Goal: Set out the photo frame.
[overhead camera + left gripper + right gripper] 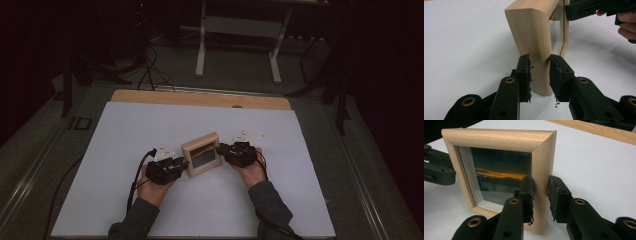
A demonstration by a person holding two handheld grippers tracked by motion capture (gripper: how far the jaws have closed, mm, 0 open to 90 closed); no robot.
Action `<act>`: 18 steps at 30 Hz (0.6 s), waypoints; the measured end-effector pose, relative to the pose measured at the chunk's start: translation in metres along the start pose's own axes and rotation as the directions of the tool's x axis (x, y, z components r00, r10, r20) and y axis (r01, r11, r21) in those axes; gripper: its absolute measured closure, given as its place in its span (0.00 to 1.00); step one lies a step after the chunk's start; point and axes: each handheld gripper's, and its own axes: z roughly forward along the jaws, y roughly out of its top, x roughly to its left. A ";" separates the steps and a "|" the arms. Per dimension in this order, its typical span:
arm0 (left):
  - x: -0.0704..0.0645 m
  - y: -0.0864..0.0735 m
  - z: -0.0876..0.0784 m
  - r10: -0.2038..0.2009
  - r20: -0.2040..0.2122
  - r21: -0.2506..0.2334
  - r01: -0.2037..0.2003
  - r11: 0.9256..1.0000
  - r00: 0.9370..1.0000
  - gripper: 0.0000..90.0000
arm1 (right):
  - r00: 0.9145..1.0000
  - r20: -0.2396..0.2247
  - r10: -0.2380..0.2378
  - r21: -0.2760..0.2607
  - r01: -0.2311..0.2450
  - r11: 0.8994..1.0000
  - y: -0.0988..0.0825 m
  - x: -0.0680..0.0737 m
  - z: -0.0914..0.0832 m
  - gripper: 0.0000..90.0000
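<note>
Frame (201,154) stood upright at centre of the white sheet (125,135) in the high view, left gripper (539,75) clamped on its one side edge, right gripper (540,197) clamped on the opposite upright, bare sheet lying open all round, wooden table edge (200,98) well behind.

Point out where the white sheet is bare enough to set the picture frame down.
The white sheet is bare left of the left tongs, right of the right tongs, and between the picture frame and the wooden strip behind. The middle is crowded: both tongs clamp the upright frame's sides.
</note>
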 end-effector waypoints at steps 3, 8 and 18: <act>0.000 0.000 0.000 -0.003 -0.001 -0.001 0.003 1.000 1.000 0.78 | 1.000 0.001 0.000 0.002 0.000 1.000 0.000 0.001 -0.001 0.81; 0.001 0.000 0.002 -0.009 0.000 0.004 0.009 1.000 1.000 0.75 | 1.000 -0.011 -0.004 0.006 0.004 1.000 -0.001 0.000 -0.003 0.82; 0.000 0.000 0.003 -0.012 -0.003 0.008 0.012 1.000 1.000 0.74 | 1.000 0.013 0.002 -0.034 -0.001 0.999 0.005 -0.011 -0.013 0.81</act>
